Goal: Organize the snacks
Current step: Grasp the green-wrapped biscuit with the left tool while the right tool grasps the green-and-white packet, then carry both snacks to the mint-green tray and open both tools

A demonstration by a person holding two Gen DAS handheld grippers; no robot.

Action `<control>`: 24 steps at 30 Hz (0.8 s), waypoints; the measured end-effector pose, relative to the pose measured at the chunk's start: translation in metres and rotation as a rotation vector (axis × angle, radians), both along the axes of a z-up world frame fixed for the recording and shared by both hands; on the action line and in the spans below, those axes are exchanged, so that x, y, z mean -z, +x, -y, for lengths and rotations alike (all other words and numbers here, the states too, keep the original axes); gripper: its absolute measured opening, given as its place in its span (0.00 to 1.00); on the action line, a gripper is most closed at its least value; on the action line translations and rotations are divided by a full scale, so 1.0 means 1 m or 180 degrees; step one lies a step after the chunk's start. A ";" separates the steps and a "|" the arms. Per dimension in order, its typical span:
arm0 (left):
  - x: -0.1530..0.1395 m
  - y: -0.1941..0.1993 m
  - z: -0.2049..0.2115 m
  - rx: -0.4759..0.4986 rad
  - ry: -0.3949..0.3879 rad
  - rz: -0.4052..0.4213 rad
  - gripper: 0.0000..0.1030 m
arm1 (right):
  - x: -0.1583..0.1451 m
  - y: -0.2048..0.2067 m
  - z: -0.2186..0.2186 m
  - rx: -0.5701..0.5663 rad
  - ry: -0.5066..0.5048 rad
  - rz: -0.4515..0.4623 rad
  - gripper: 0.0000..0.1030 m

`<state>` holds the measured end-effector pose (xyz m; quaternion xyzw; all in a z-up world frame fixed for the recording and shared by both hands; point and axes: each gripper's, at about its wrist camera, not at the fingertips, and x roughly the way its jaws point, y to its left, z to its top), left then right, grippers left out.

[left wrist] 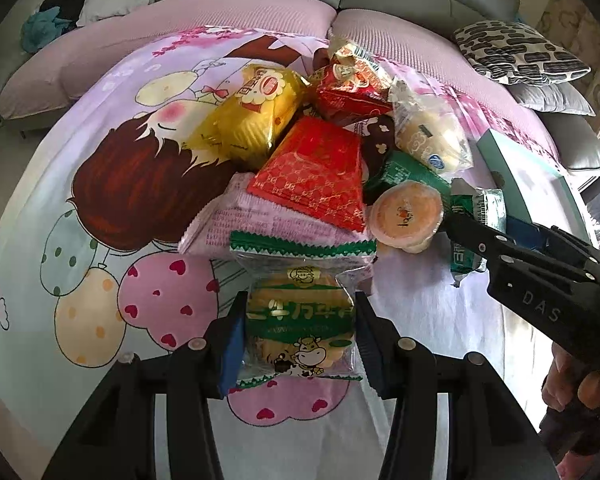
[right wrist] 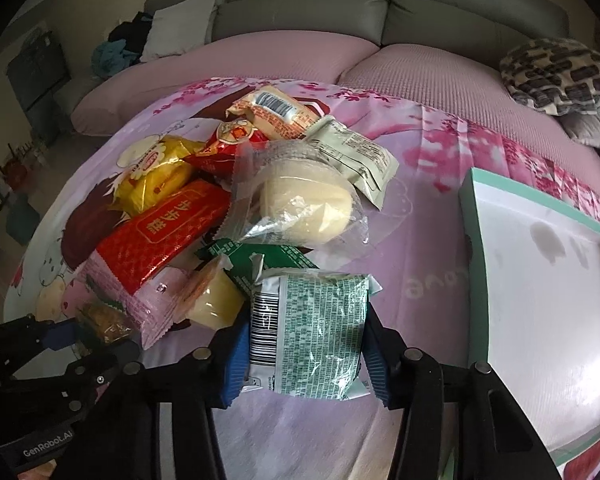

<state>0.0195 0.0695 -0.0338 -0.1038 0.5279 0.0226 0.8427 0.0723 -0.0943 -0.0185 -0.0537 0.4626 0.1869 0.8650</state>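
- Pinching a clear cookie packet (left wrist: 300, 320) with green zigzag seals, the left gripper (left wrist: 298, 336) has a blue pad (left wrist: 232, 354) pressed on each side; the packet sits at the near edge of the snack pile (left wrist: 320, 152), over the cartoon-printed cloth (left wrist: 80, 208).
- The right gripper (right wrist: 305, 354) is clamped on a green-and-white printed packet (right wrist: 308, 332), barcode side up, also at the pile's near edge.
- A mint-rimmed white tray (right wrist: 540, 280) lies toward the cloth's right edge, apart from the pile, and looks bare inside; it is likely where the snacks belong.
- Judged from this, both packets are gripped and nothing is sorted yet.
- To do it well: lift each packet straight up before moving sideways, so the pink wafer pack (left wrist: 260, 220), the red packet (left wrist: 316, 172) and the jelly cup (left wrist: 406, 216) touching them are not dragged along.
- Keep the squeeze light; the cookie could crack.
- Carry the right packet to the tray first, keeping the two grippers from crossing.
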 end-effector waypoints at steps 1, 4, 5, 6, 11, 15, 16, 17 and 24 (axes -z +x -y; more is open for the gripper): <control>-0.003 -0.001 0.001 0.0001 0.0010 0.0017 0.50 | -0.001 -0.001 0.002 0.0037 0.0023 -0.0007 0.51; -0.013 -0.006 0.002 0.0013 0.0049 0.0075 0.50 | -0.004 -0.004 0.012 0.0180 0.0126 -0.0008 0.51; -0.017 -0.006 0.004 0.0020 0.0062 0.0095 0.50 | -0.006 -0.005 0.015 0.0229 0.0160 -0.0005 0.51; -0.022 -0.006 0.006 0.0028 0.0077 0.0128 0.50 | -0.007 -0.005 0.019 0.0290 0.0176 0.0004 0.51; -0.050 -0.002 0.020 0.0112 0.0078 0.0337 0.50 | -0.024 -0.011 0.038 0.0497 0.0261 0.0147 0.51; -0.073 0.013 0.036 0.0196 0.0023 0.0477 0.50 | -0.040 -0.011 0.055 0.0685 0.0301 0.0322 0.51; -0.077 0.018 0.040 0.0216 0.0004 0.0515 0.50 | -0.044 -0.009 0.060 0.0733 0.0315 0.0366 0.51; -0.083 0.026 0.048 0.0256 -0.0002 0.0576 0.50 | -0.047 -0.007 0.067 0.0789 0.0311 0.0414 0.51; -0.096 0.067 0.105 0.0547 -0.0122 0.0766 0.50 | -0.045 0.014 0.126 0.1360 0.0254 0.0595 0.51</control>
